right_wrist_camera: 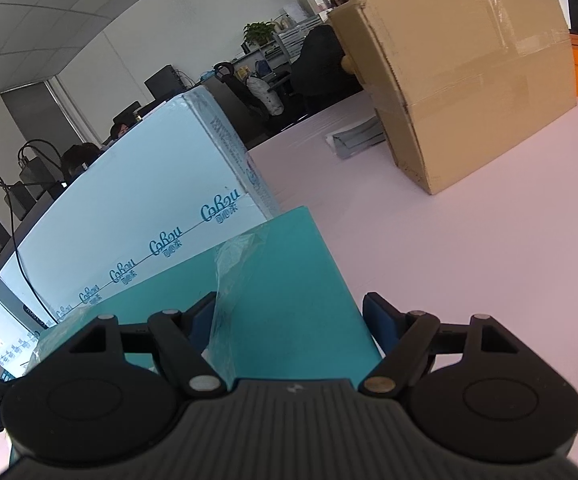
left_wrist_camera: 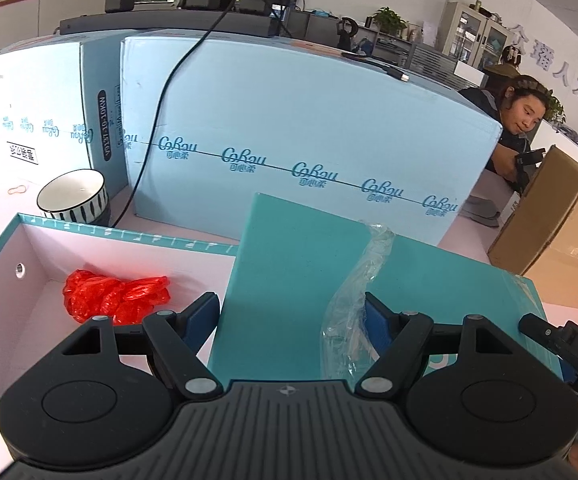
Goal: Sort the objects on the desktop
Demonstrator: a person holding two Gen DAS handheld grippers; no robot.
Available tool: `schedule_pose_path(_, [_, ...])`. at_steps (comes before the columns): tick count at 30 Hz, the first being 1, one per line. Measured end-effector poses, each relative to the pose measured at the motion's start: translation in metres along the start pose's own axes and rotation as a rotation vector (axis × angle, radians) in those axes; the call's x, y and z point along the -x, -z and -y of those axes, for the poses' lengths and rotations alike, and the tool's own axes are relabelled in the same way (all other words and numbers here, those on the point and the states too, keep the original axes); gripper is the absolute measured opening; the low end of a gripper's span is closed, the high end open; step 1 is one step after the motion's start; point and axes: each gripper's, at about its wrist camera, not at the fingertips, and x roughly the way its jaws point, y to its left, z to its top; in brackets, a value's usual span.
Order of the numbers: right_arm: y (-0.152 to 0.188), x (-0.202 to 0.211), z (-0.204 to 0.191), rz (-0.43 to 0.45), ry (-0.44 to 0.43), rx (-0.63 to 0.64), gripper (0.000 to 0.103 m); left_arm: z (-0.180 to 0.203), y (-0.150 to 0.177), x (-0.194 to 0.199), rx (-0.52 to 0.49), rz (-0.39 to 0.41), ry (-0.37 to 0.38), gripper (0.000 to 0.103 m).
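A teal box lid [left_wrist_camera: 301,280] lies tilted over the right part of an open teal box [left_wrist_camera: 101,232] with a pale inside. A red plastic bag [left_wrist_camera: 115,296] lies in the box. A crumpled clear plastic bag [left_wrist_camera: 353,296] rests on the lid. My left gripper [left_wrist_camera: 293,312] is open, its jaws on either side of the lid's near end, the right pad next to the clear bag. My right gripper [right_wrist_camera: 289,316] is open over the same lid [right_wrist_camera: 289,280], with the clear bag [right_wrist_camera: 233,272] by its left finger [right_wrist_camera: 201,320].
Large light-blue Cobou cartons [left_wrist_camera: 289,136] stand behind the box, with a black cable [left_wrist_camera: 157,120] hanging over them. A striped bowl [left_wrist_camera: 75,196] stands at the left. A brown cardboard box [right_wrist_camera: 469,68] stands on the pink table [right_wrist_camera: 469,248] at the right. People sit beyond.
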Motion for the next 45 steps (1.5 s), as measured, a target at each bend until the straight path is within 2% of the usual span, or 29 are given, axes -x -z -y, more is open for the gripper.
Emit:
schedule_pose_path(21, [0.013,-0.02,-0.028,-0.054,-0.034,0.026,0.08,-0.035,-0.001,-0.003,0.048,-0.004,-0.065,0.071])
schedule_pose_path(45, [0.022,-0.022,-0.051,-0.07,-0.053,0.049,0.08,-0.061,0.0,0.01,0.075,-0.003,-0.093,0.071])
